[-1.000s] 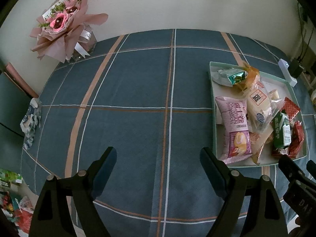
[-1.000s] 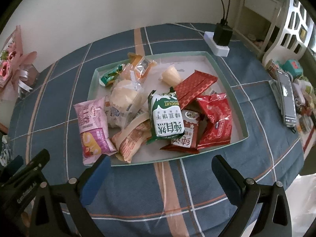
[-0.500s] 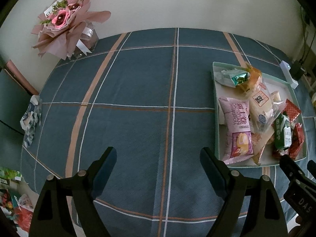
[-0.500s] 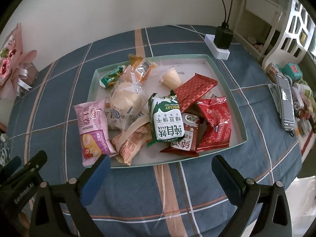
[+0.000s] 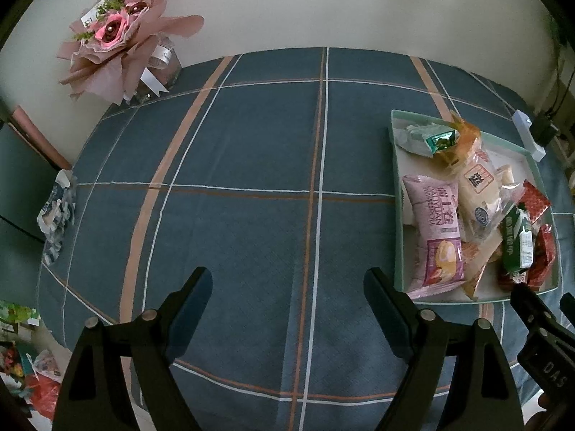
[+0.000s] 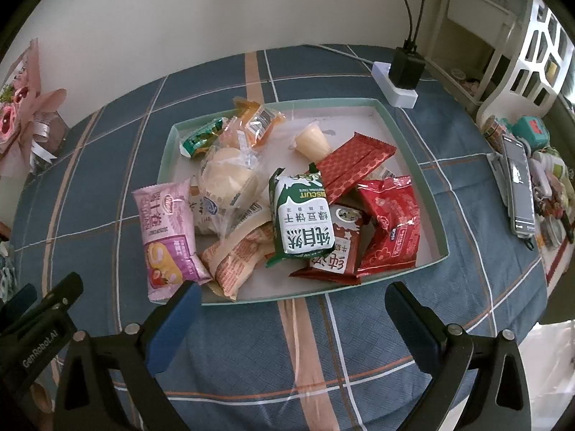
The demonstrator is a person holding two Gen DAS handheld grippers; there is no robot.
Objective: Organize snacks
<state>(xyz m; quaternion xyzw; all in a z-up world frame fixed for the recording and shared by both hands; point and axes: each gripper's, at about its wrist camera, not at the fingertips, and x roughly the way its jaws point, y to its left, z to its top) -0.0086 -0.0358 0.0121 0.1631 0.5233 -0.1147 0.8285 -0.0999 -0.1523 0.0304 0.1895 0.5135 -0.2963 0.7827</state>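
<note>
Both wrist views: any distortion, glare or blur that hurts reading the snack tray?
Left wrist: strong fisheye bend, dark corners, dim even light, tray squeezed to the right edge. Right wrist: same bend, tray central, green packet print sharp, mild sheen on the red wrappers.

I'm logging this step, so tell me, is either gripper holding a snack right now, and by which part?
Nothing is held. The left gripper and right gripper both stand open and empty over the cloth, and the snacks lie in the tray.

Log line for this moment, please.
left gripper: open, empty, over cloth | right gripper: open, empty, before tray | snacks: piled in tray, untouched
</note>
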